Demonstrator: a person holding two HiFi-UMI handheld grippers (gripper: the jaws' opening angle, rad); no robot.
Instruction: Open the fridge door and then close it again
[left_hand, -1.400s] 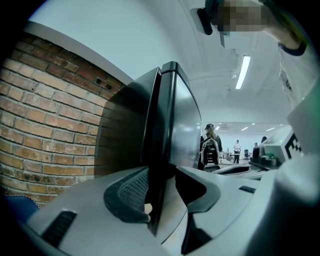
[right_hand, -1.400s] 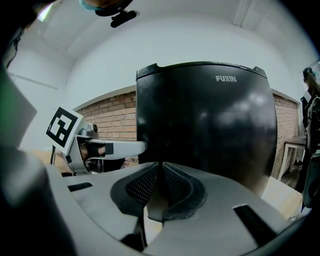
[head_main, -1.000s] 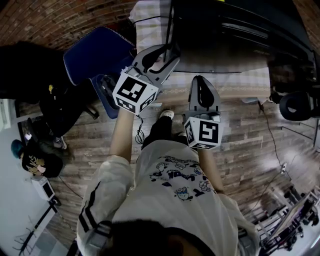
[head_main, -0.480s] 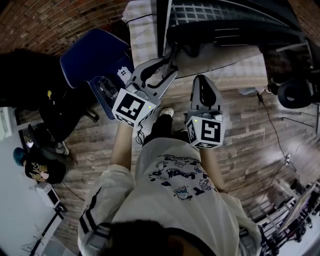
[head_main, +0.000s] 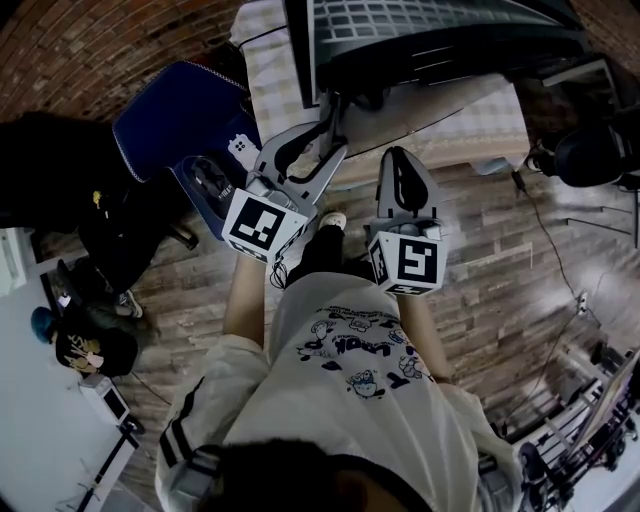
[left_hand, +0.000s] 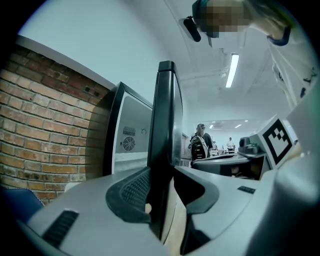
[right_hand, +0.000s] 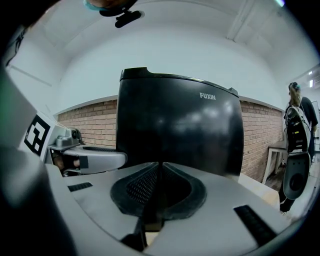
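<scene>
The black fridge door (head_main: 300, 50) stands part open, edge-on, and a wire shelf (head_main: 420, 20) shows inside the fridge. My left gripper (head_main: 328, 128) has the door's free edge (left_hand: 165, 125) between its jaws, which are closing with the pads against it. The grey fridge body (left_hand: 131, 137) stands behind the door in the left gripper view. My right gripper (head_main: 398, 158) hangs shut and holds nothing, a little to the right of the left one. It faces the door's glossy front (right_hand: 180, 125), and the left gripper (right_hand: 85, 159) shows at that view's left.
The fridge stands on a table with a checked cloth (head_main: 450, 105). A blue chair (head_main: 180, 110) is to the left, dark gear (head_main: 585, 150) to the right, and a cable (head_main: 545, 260) runs over the wooden floor. A person with a backpack (right_hand: 297, 125) stands beyond. Brick wall (left_hand: 45, 125) behind.
The door's edge has swung leftward in the head view and the wire shelf inside has come into sight. My left gripper went left with it; the right one stayed shut.
</scene>
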